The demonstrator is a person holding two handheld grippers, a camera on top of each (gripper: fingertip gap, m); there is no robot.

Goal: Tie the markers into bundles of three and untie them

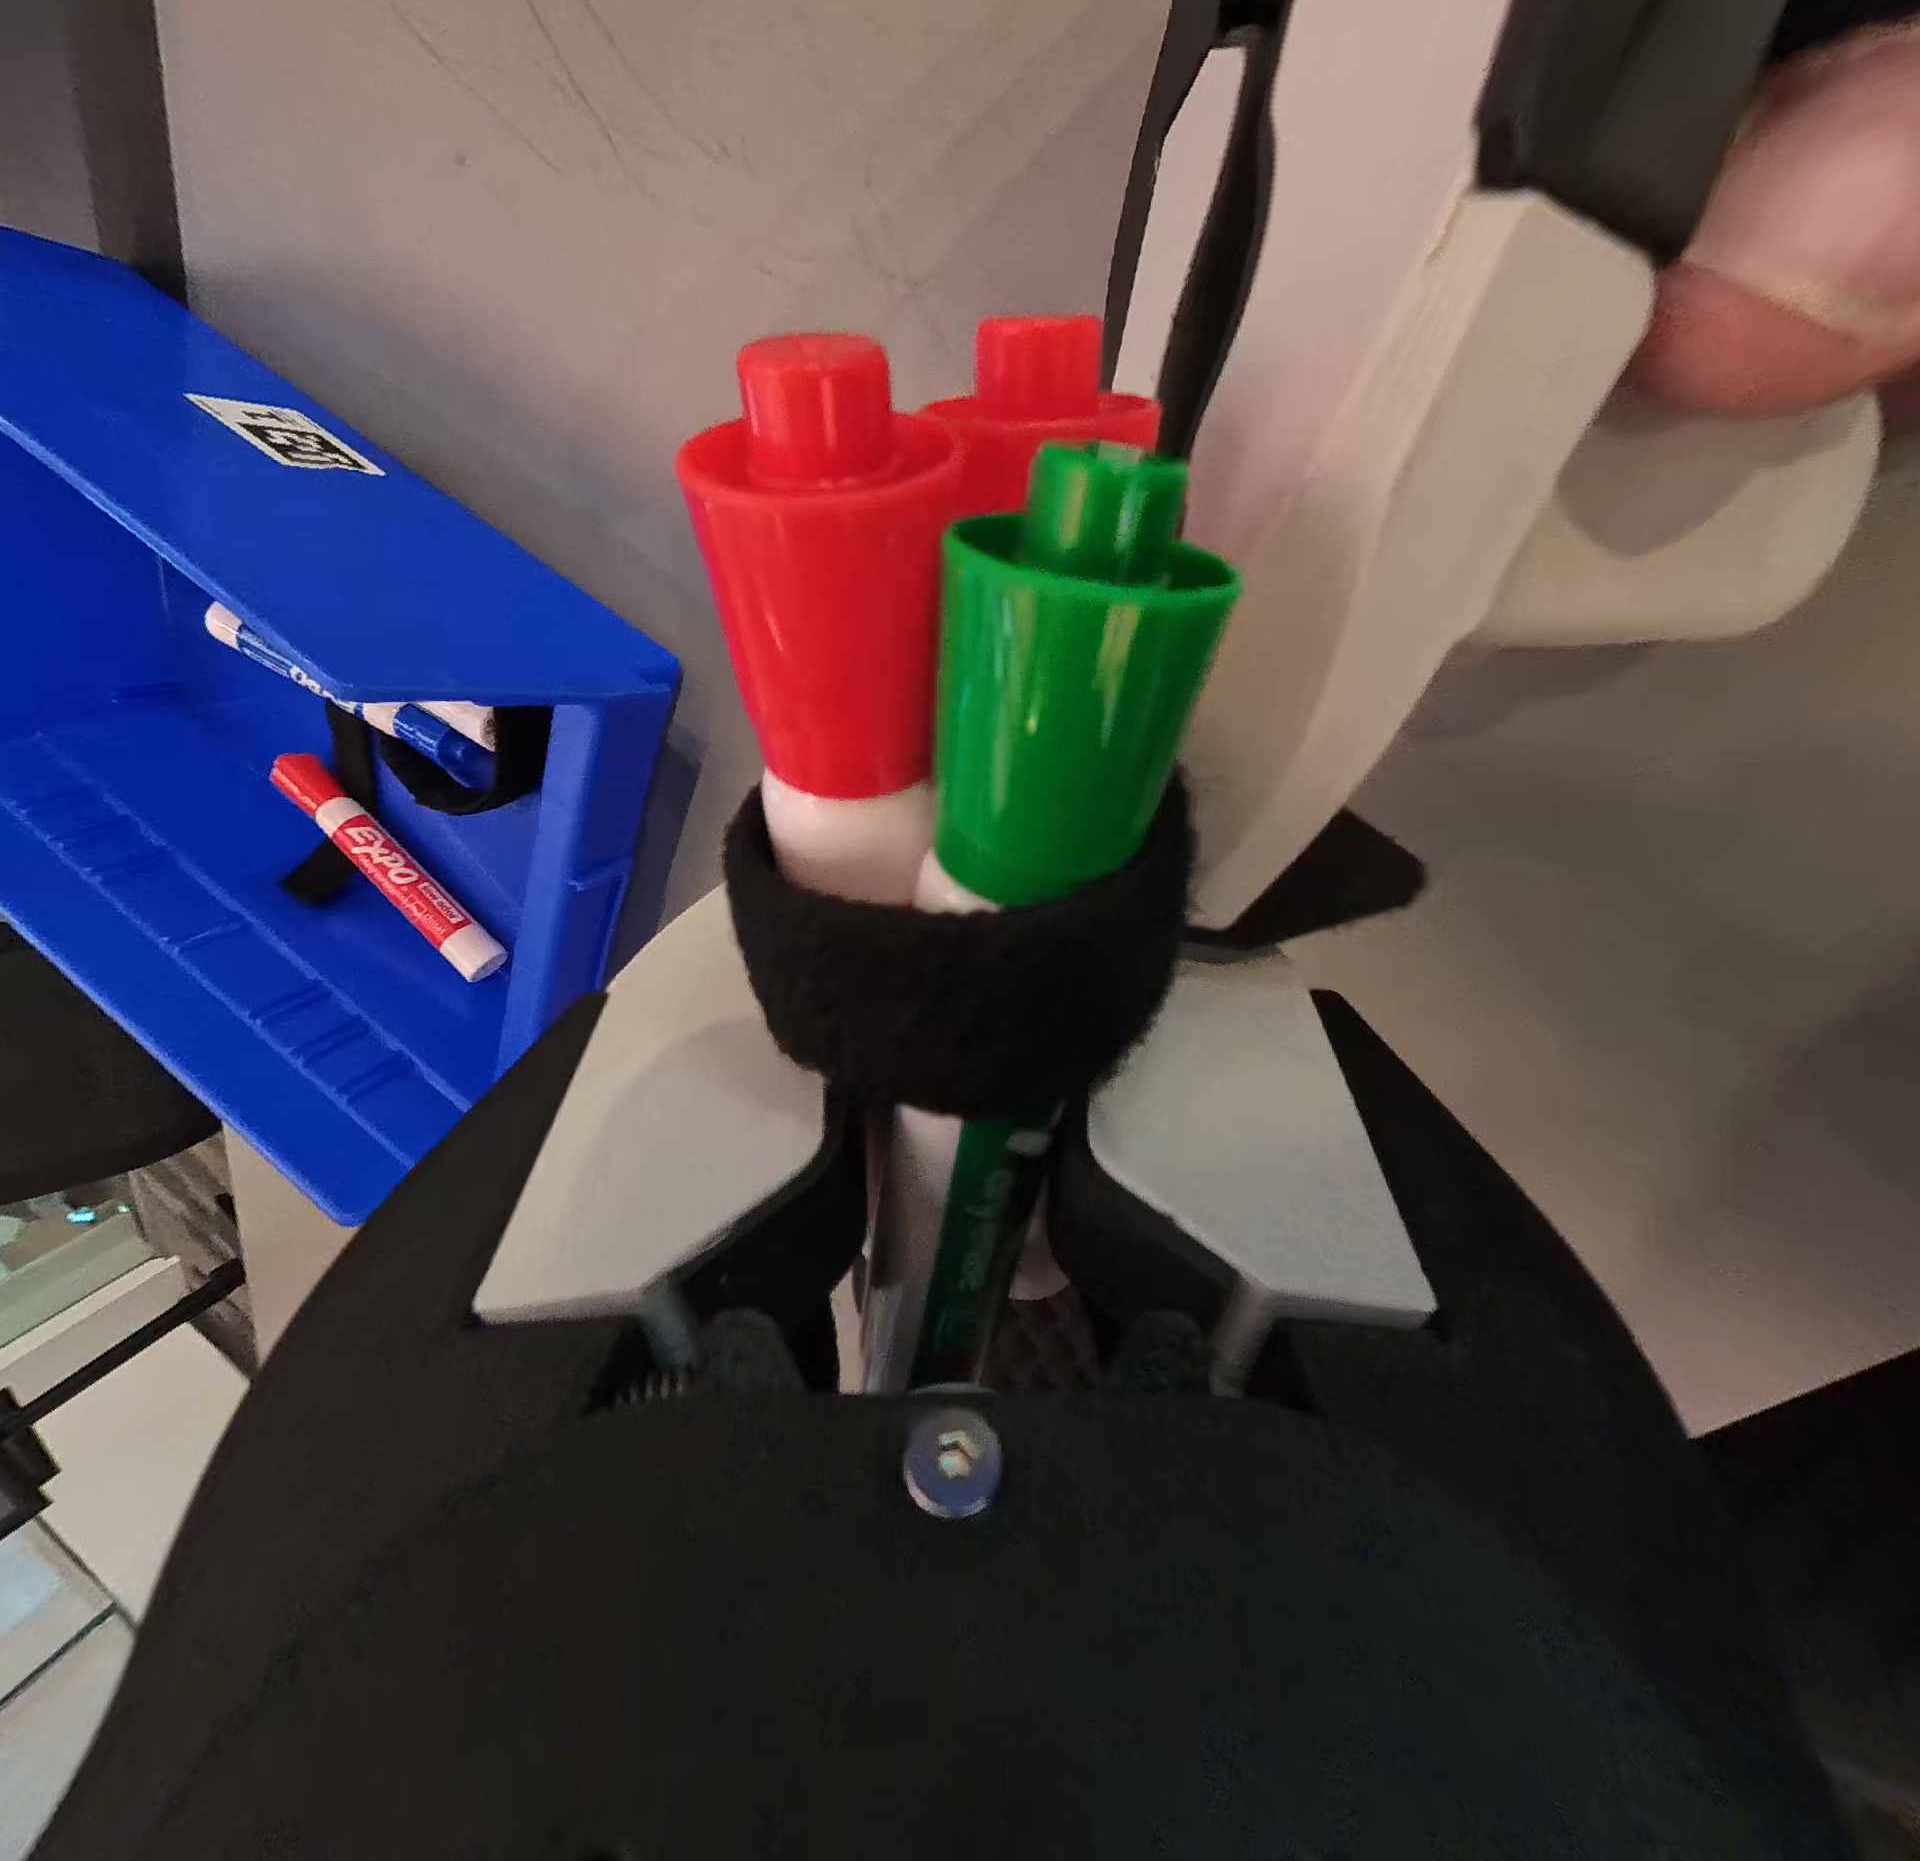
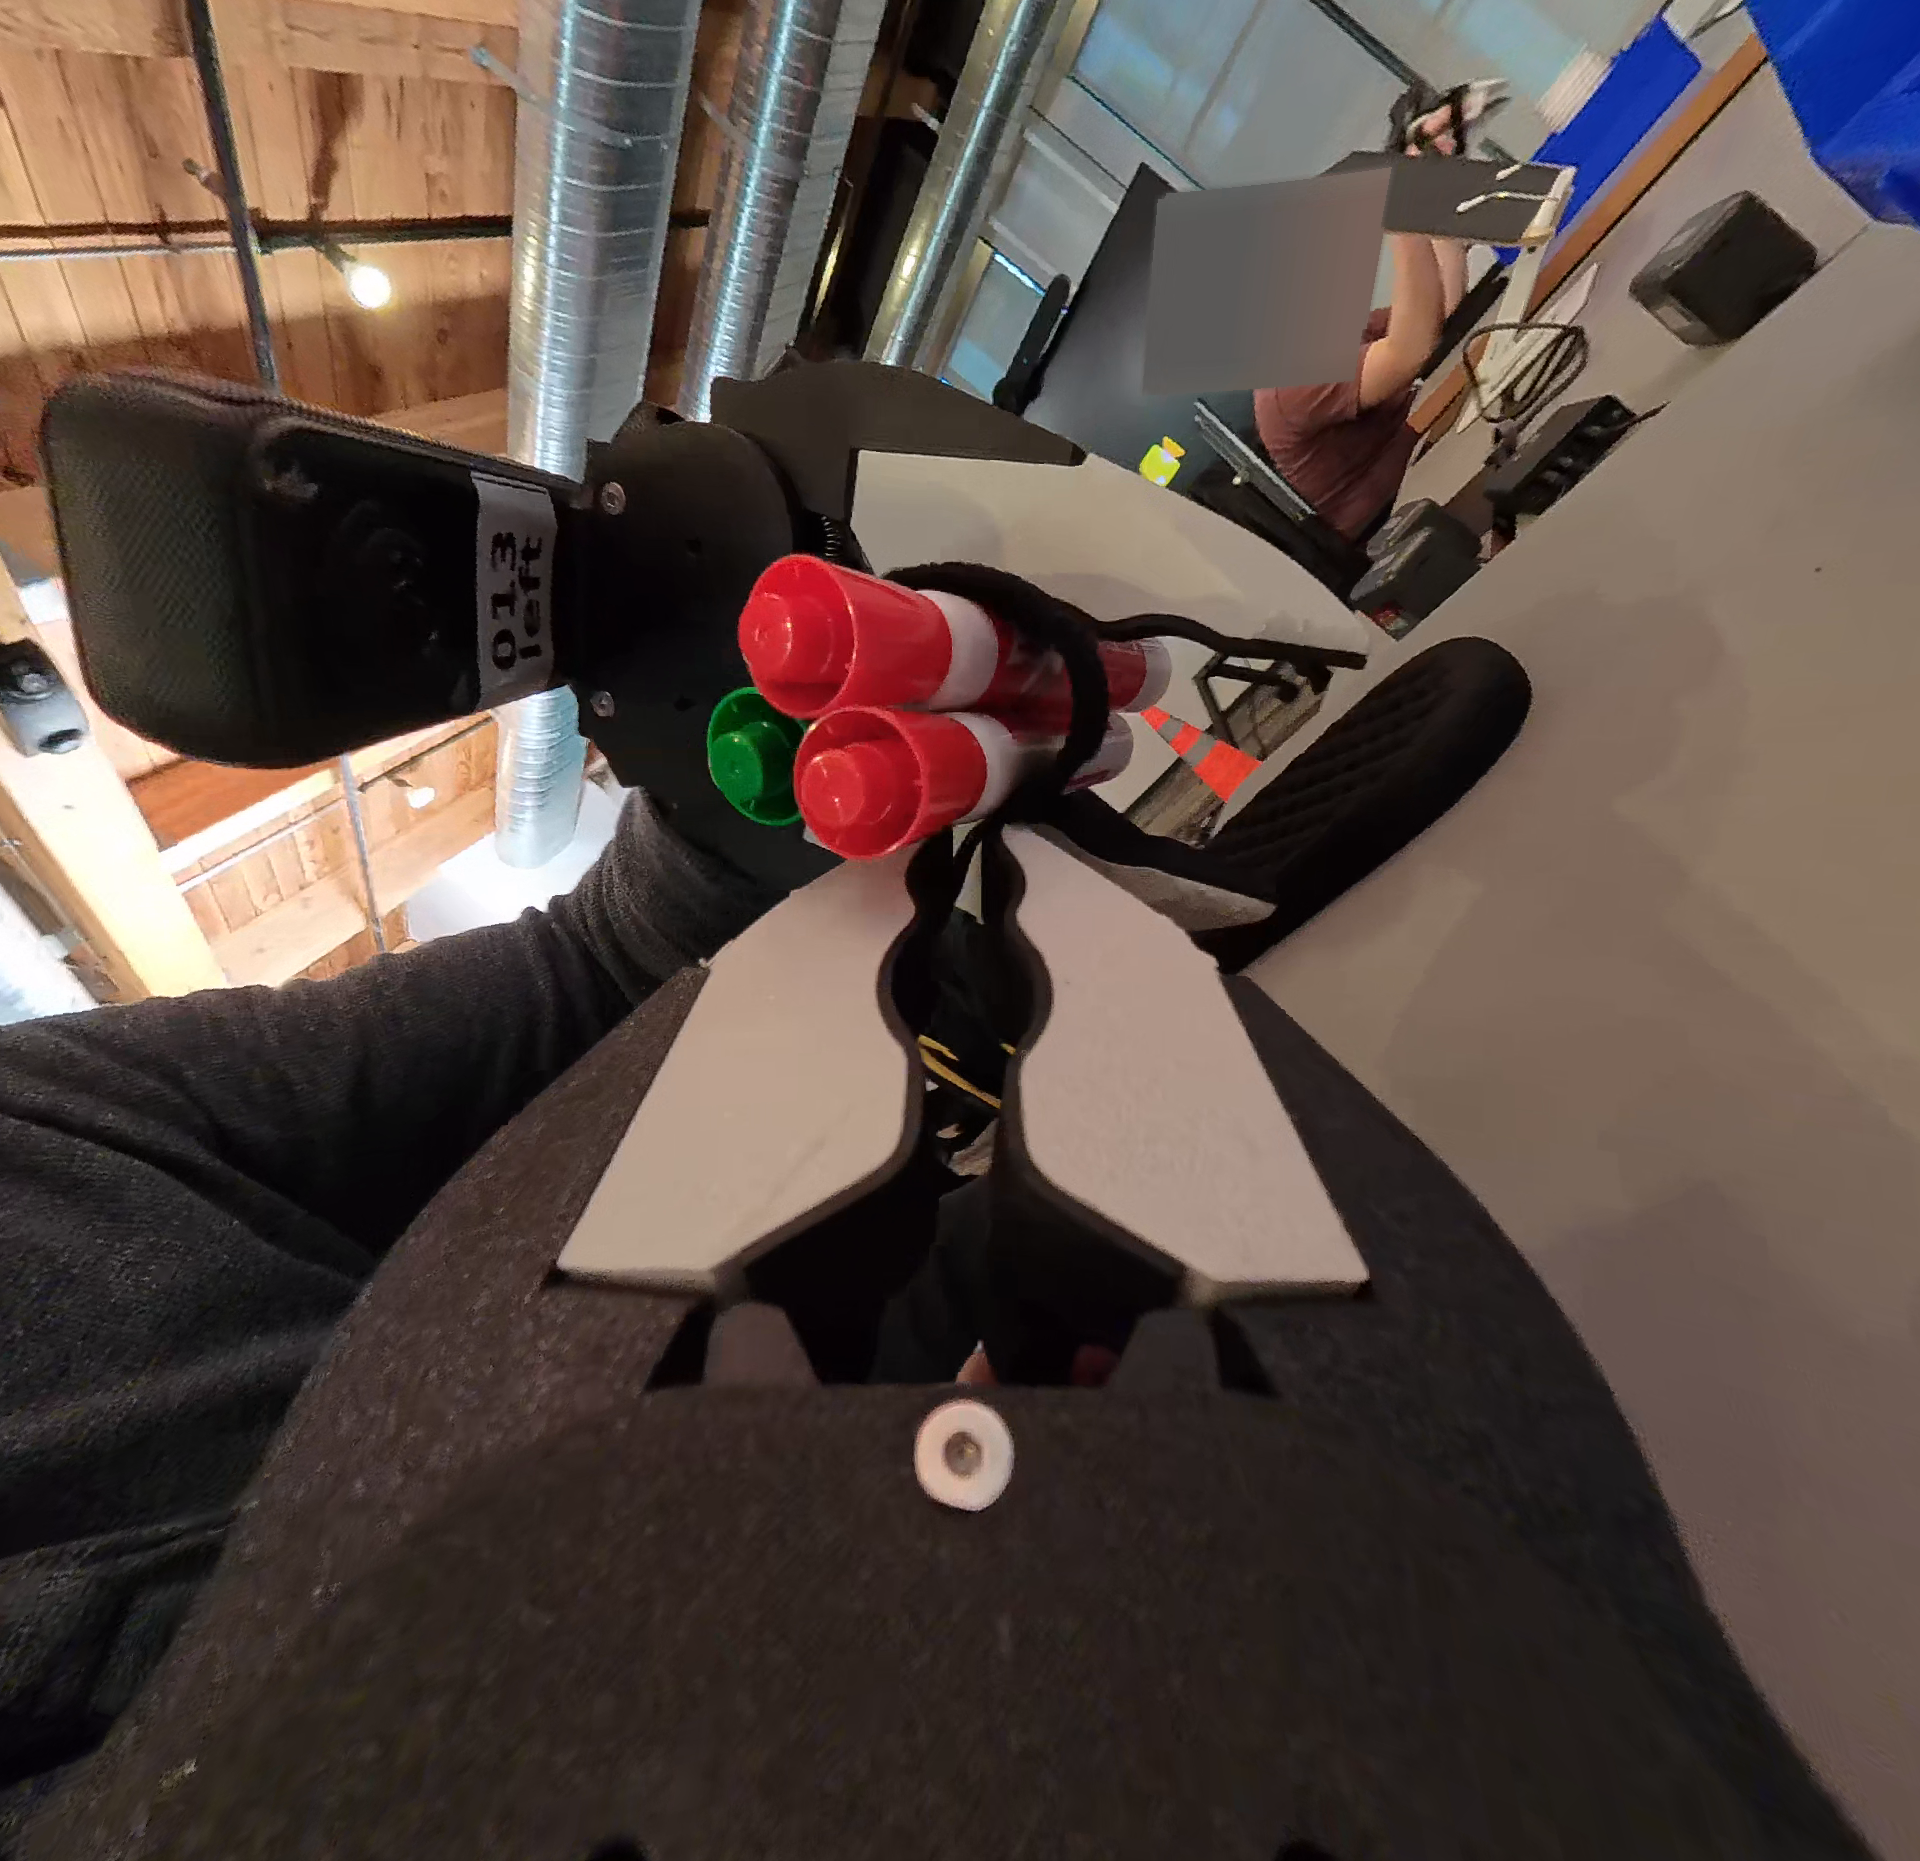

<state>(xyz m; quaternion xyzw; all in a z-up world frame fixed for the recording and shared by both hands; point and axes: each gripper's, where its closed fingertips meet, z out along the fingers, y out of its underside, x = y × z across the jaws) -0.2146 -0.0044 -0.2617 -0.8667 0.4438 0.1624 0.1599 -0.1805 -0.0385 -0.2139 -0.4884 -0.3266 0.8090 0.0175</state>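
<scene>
A bundle of three markers, two with red caps (image 1: 821, 606) and one with a green cap (image 1: 1070, 689), stands caps-up in my left gripper (image 1: 956, 1011), which is shut on the barrels. A black fuzzy strap (image 1: 956, 990) wraps the bundle below the caps. Its free end (image 1: 1195, 253) runs up and away. In the right wrist view my right gripper (image 2: 966, 866) is shut on that strap end (image 2: 961, 886), just under the bundle's red caps (image 2: 883, 783). The green cap (image 2: 753, 757) sits behind them. One white finger (image 1: 1403, 523) of the right gripper shows in the left wrist view.
A blue bin (image 1: 312, 585) lies at the left on the grey table (image 1: 623, 201), holding a red marker (image 1: 395, 866), a blue marker (image 1: 436, 746) and another black strap (image 1: 499, 772). A black chair (image 2: 1382, 751) and a seated person (image 2: 1340, 440) are farther off.
</scene>
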